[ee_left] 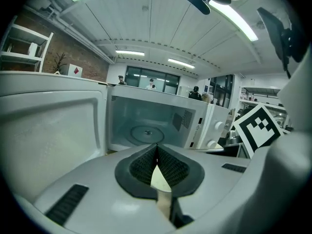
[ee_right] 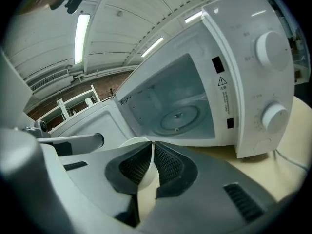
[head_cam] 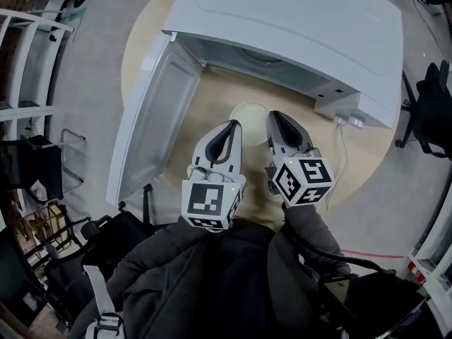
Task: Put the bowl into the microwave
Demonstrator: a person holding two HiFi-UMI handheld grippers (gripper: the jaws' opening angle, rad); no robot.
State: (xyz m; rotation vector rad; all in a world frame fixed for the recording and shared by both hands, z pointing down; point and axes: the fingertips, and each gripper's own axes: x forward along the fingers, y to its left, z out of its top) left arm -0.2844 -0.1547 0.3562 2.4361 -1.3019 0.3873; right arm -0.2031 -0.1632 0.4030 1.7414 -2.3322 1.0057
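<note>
Far left, beyond the table edge: a white rack point(head_cam: 28, 62) on the floor.

Microwave door point(head_cam: 152, 119) is swung wide open toward my left side, its inner face showing. It belongs to the white microwave point(head_cam: 304, 20), which stands on the round wooden table point(head_cam: 364, 157). The cavity is open to me, and the glass turntable point(ee_left: 146, 132) lies bare on its floor.

My left tongs point(head_cam: 234, 127) point at the cavity mouth from in front of it. In the left gripper view the pads are drawn together, tips nearly meeting point(ee_left: 156, 150), with a pale sliver pinched between them. I read that as the wall of the bowl point(ee_left: 160, 179). From the head view, these tips sit on the bowl's left edge.

The bowl point(head_cam: 249, 111) is pale and round. It sits just outside the microwave, before the open cavity and between my two tongs. It is not inside. I cannot tell whether it rests on the table or hangs just above it.

My right tongs point(head_cam: 274, 119) meet the bowl's right edge. The right gripper view shows the jaws closed point(ee_right: 152, 147) on the white rim, which curves out to the left of the pads point(ee_right: 134, 142). One pad is inside the wall, the other outside.

Right of the cavity is the control panel with an upper knob point(ee_right: 273, 48) and a lower knob point(ee_right: 274, 117). A thin white cable point(head_cam: 344, 154) runs from the microwave's right front corner down across the table.
</note>
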